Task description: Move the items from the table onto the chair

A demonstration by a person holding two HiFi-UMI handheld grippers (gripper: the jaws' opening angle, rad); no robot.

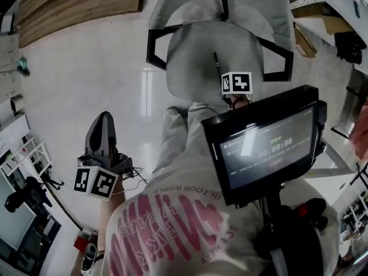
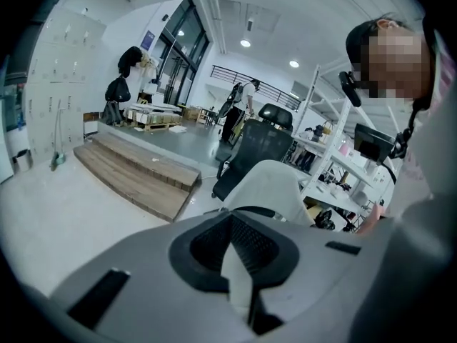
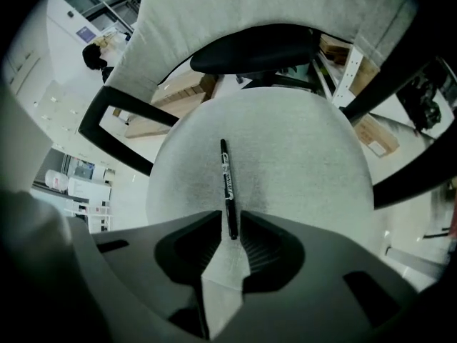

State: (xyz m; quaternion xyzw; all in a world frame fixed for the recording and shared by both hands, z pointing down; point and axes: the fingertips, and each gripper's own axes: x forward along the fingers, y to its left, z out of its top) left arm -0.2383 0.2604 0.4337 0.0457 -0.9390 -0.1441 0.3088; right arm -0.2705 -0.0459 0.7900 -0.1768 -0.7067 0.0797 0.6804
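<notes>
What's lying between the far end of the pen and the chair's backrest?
Nothing but bare seat cushion, in the right gripper view: the pen, gripped by the right gripper, ends mid-seat, short of the backrest.

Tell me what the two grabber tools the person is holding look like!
The left hand-held gripper and the right hand-held gripper are grey plastic, with black ribbed pads lining their jaws. Each carries a cube of black-and-white square markers. Thin dark wires trail by the left one. The person wears a white top with pink lettering.
</notes>
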